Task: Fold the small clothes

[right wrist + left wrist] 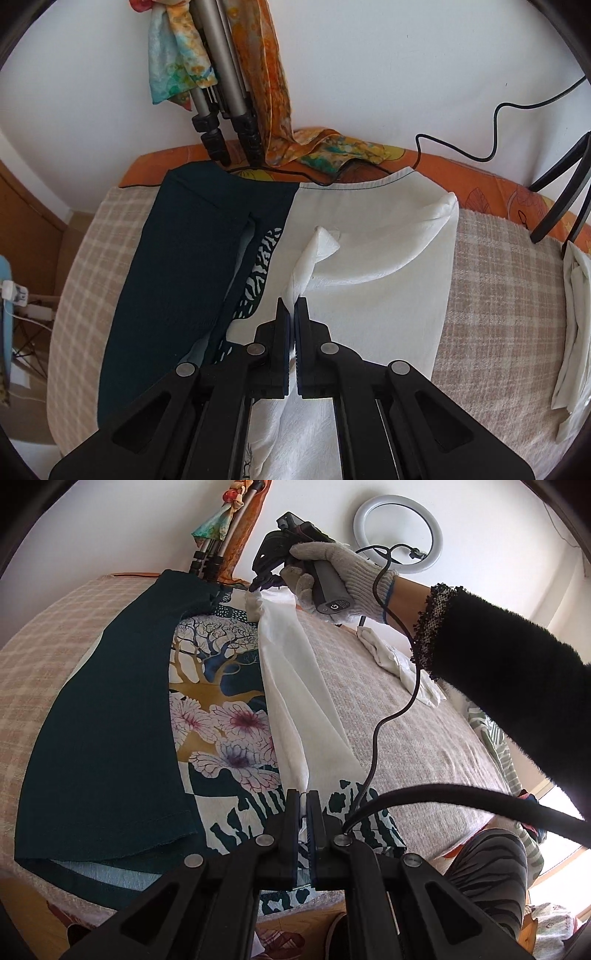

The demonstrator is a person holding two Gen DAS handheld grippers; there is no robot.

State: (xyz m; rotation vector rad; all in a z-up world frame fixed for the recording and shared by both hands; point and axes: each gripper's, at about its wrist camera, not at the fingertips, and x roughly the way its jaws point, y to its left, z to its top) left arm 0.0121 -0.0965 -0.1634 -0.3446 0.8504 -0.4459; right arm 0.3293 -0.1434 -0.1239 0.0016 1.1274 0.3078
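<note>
A small garment [221, 709] lies on the checked blanket [406, 716]. It has a dark teal panel [110, 720], a flower-and-tree print and a white underside [295, 701] turned up along its right edge. My left gripper [303, 797] is shut on the near end of this white edge. My right gripper [264, 585], held in a gloved hand, is shut on the far end. In the right wrist view the gripper [291, 304] pinches a raised white fold [314, 254] of the garment [369, 277], with the teal panel [184, 277] to the left.
Folded white cloth [402, 664] lies on the blanket at the right; it also shows in the right wrist view [572, 314]. A tripod [221, 110] with colourful scarves [273, 92] stands at the wall. A ring light [397, 531] and cables [498, 129] are at the back. A striped garment [498, 746] lies at the right edge.
</note>
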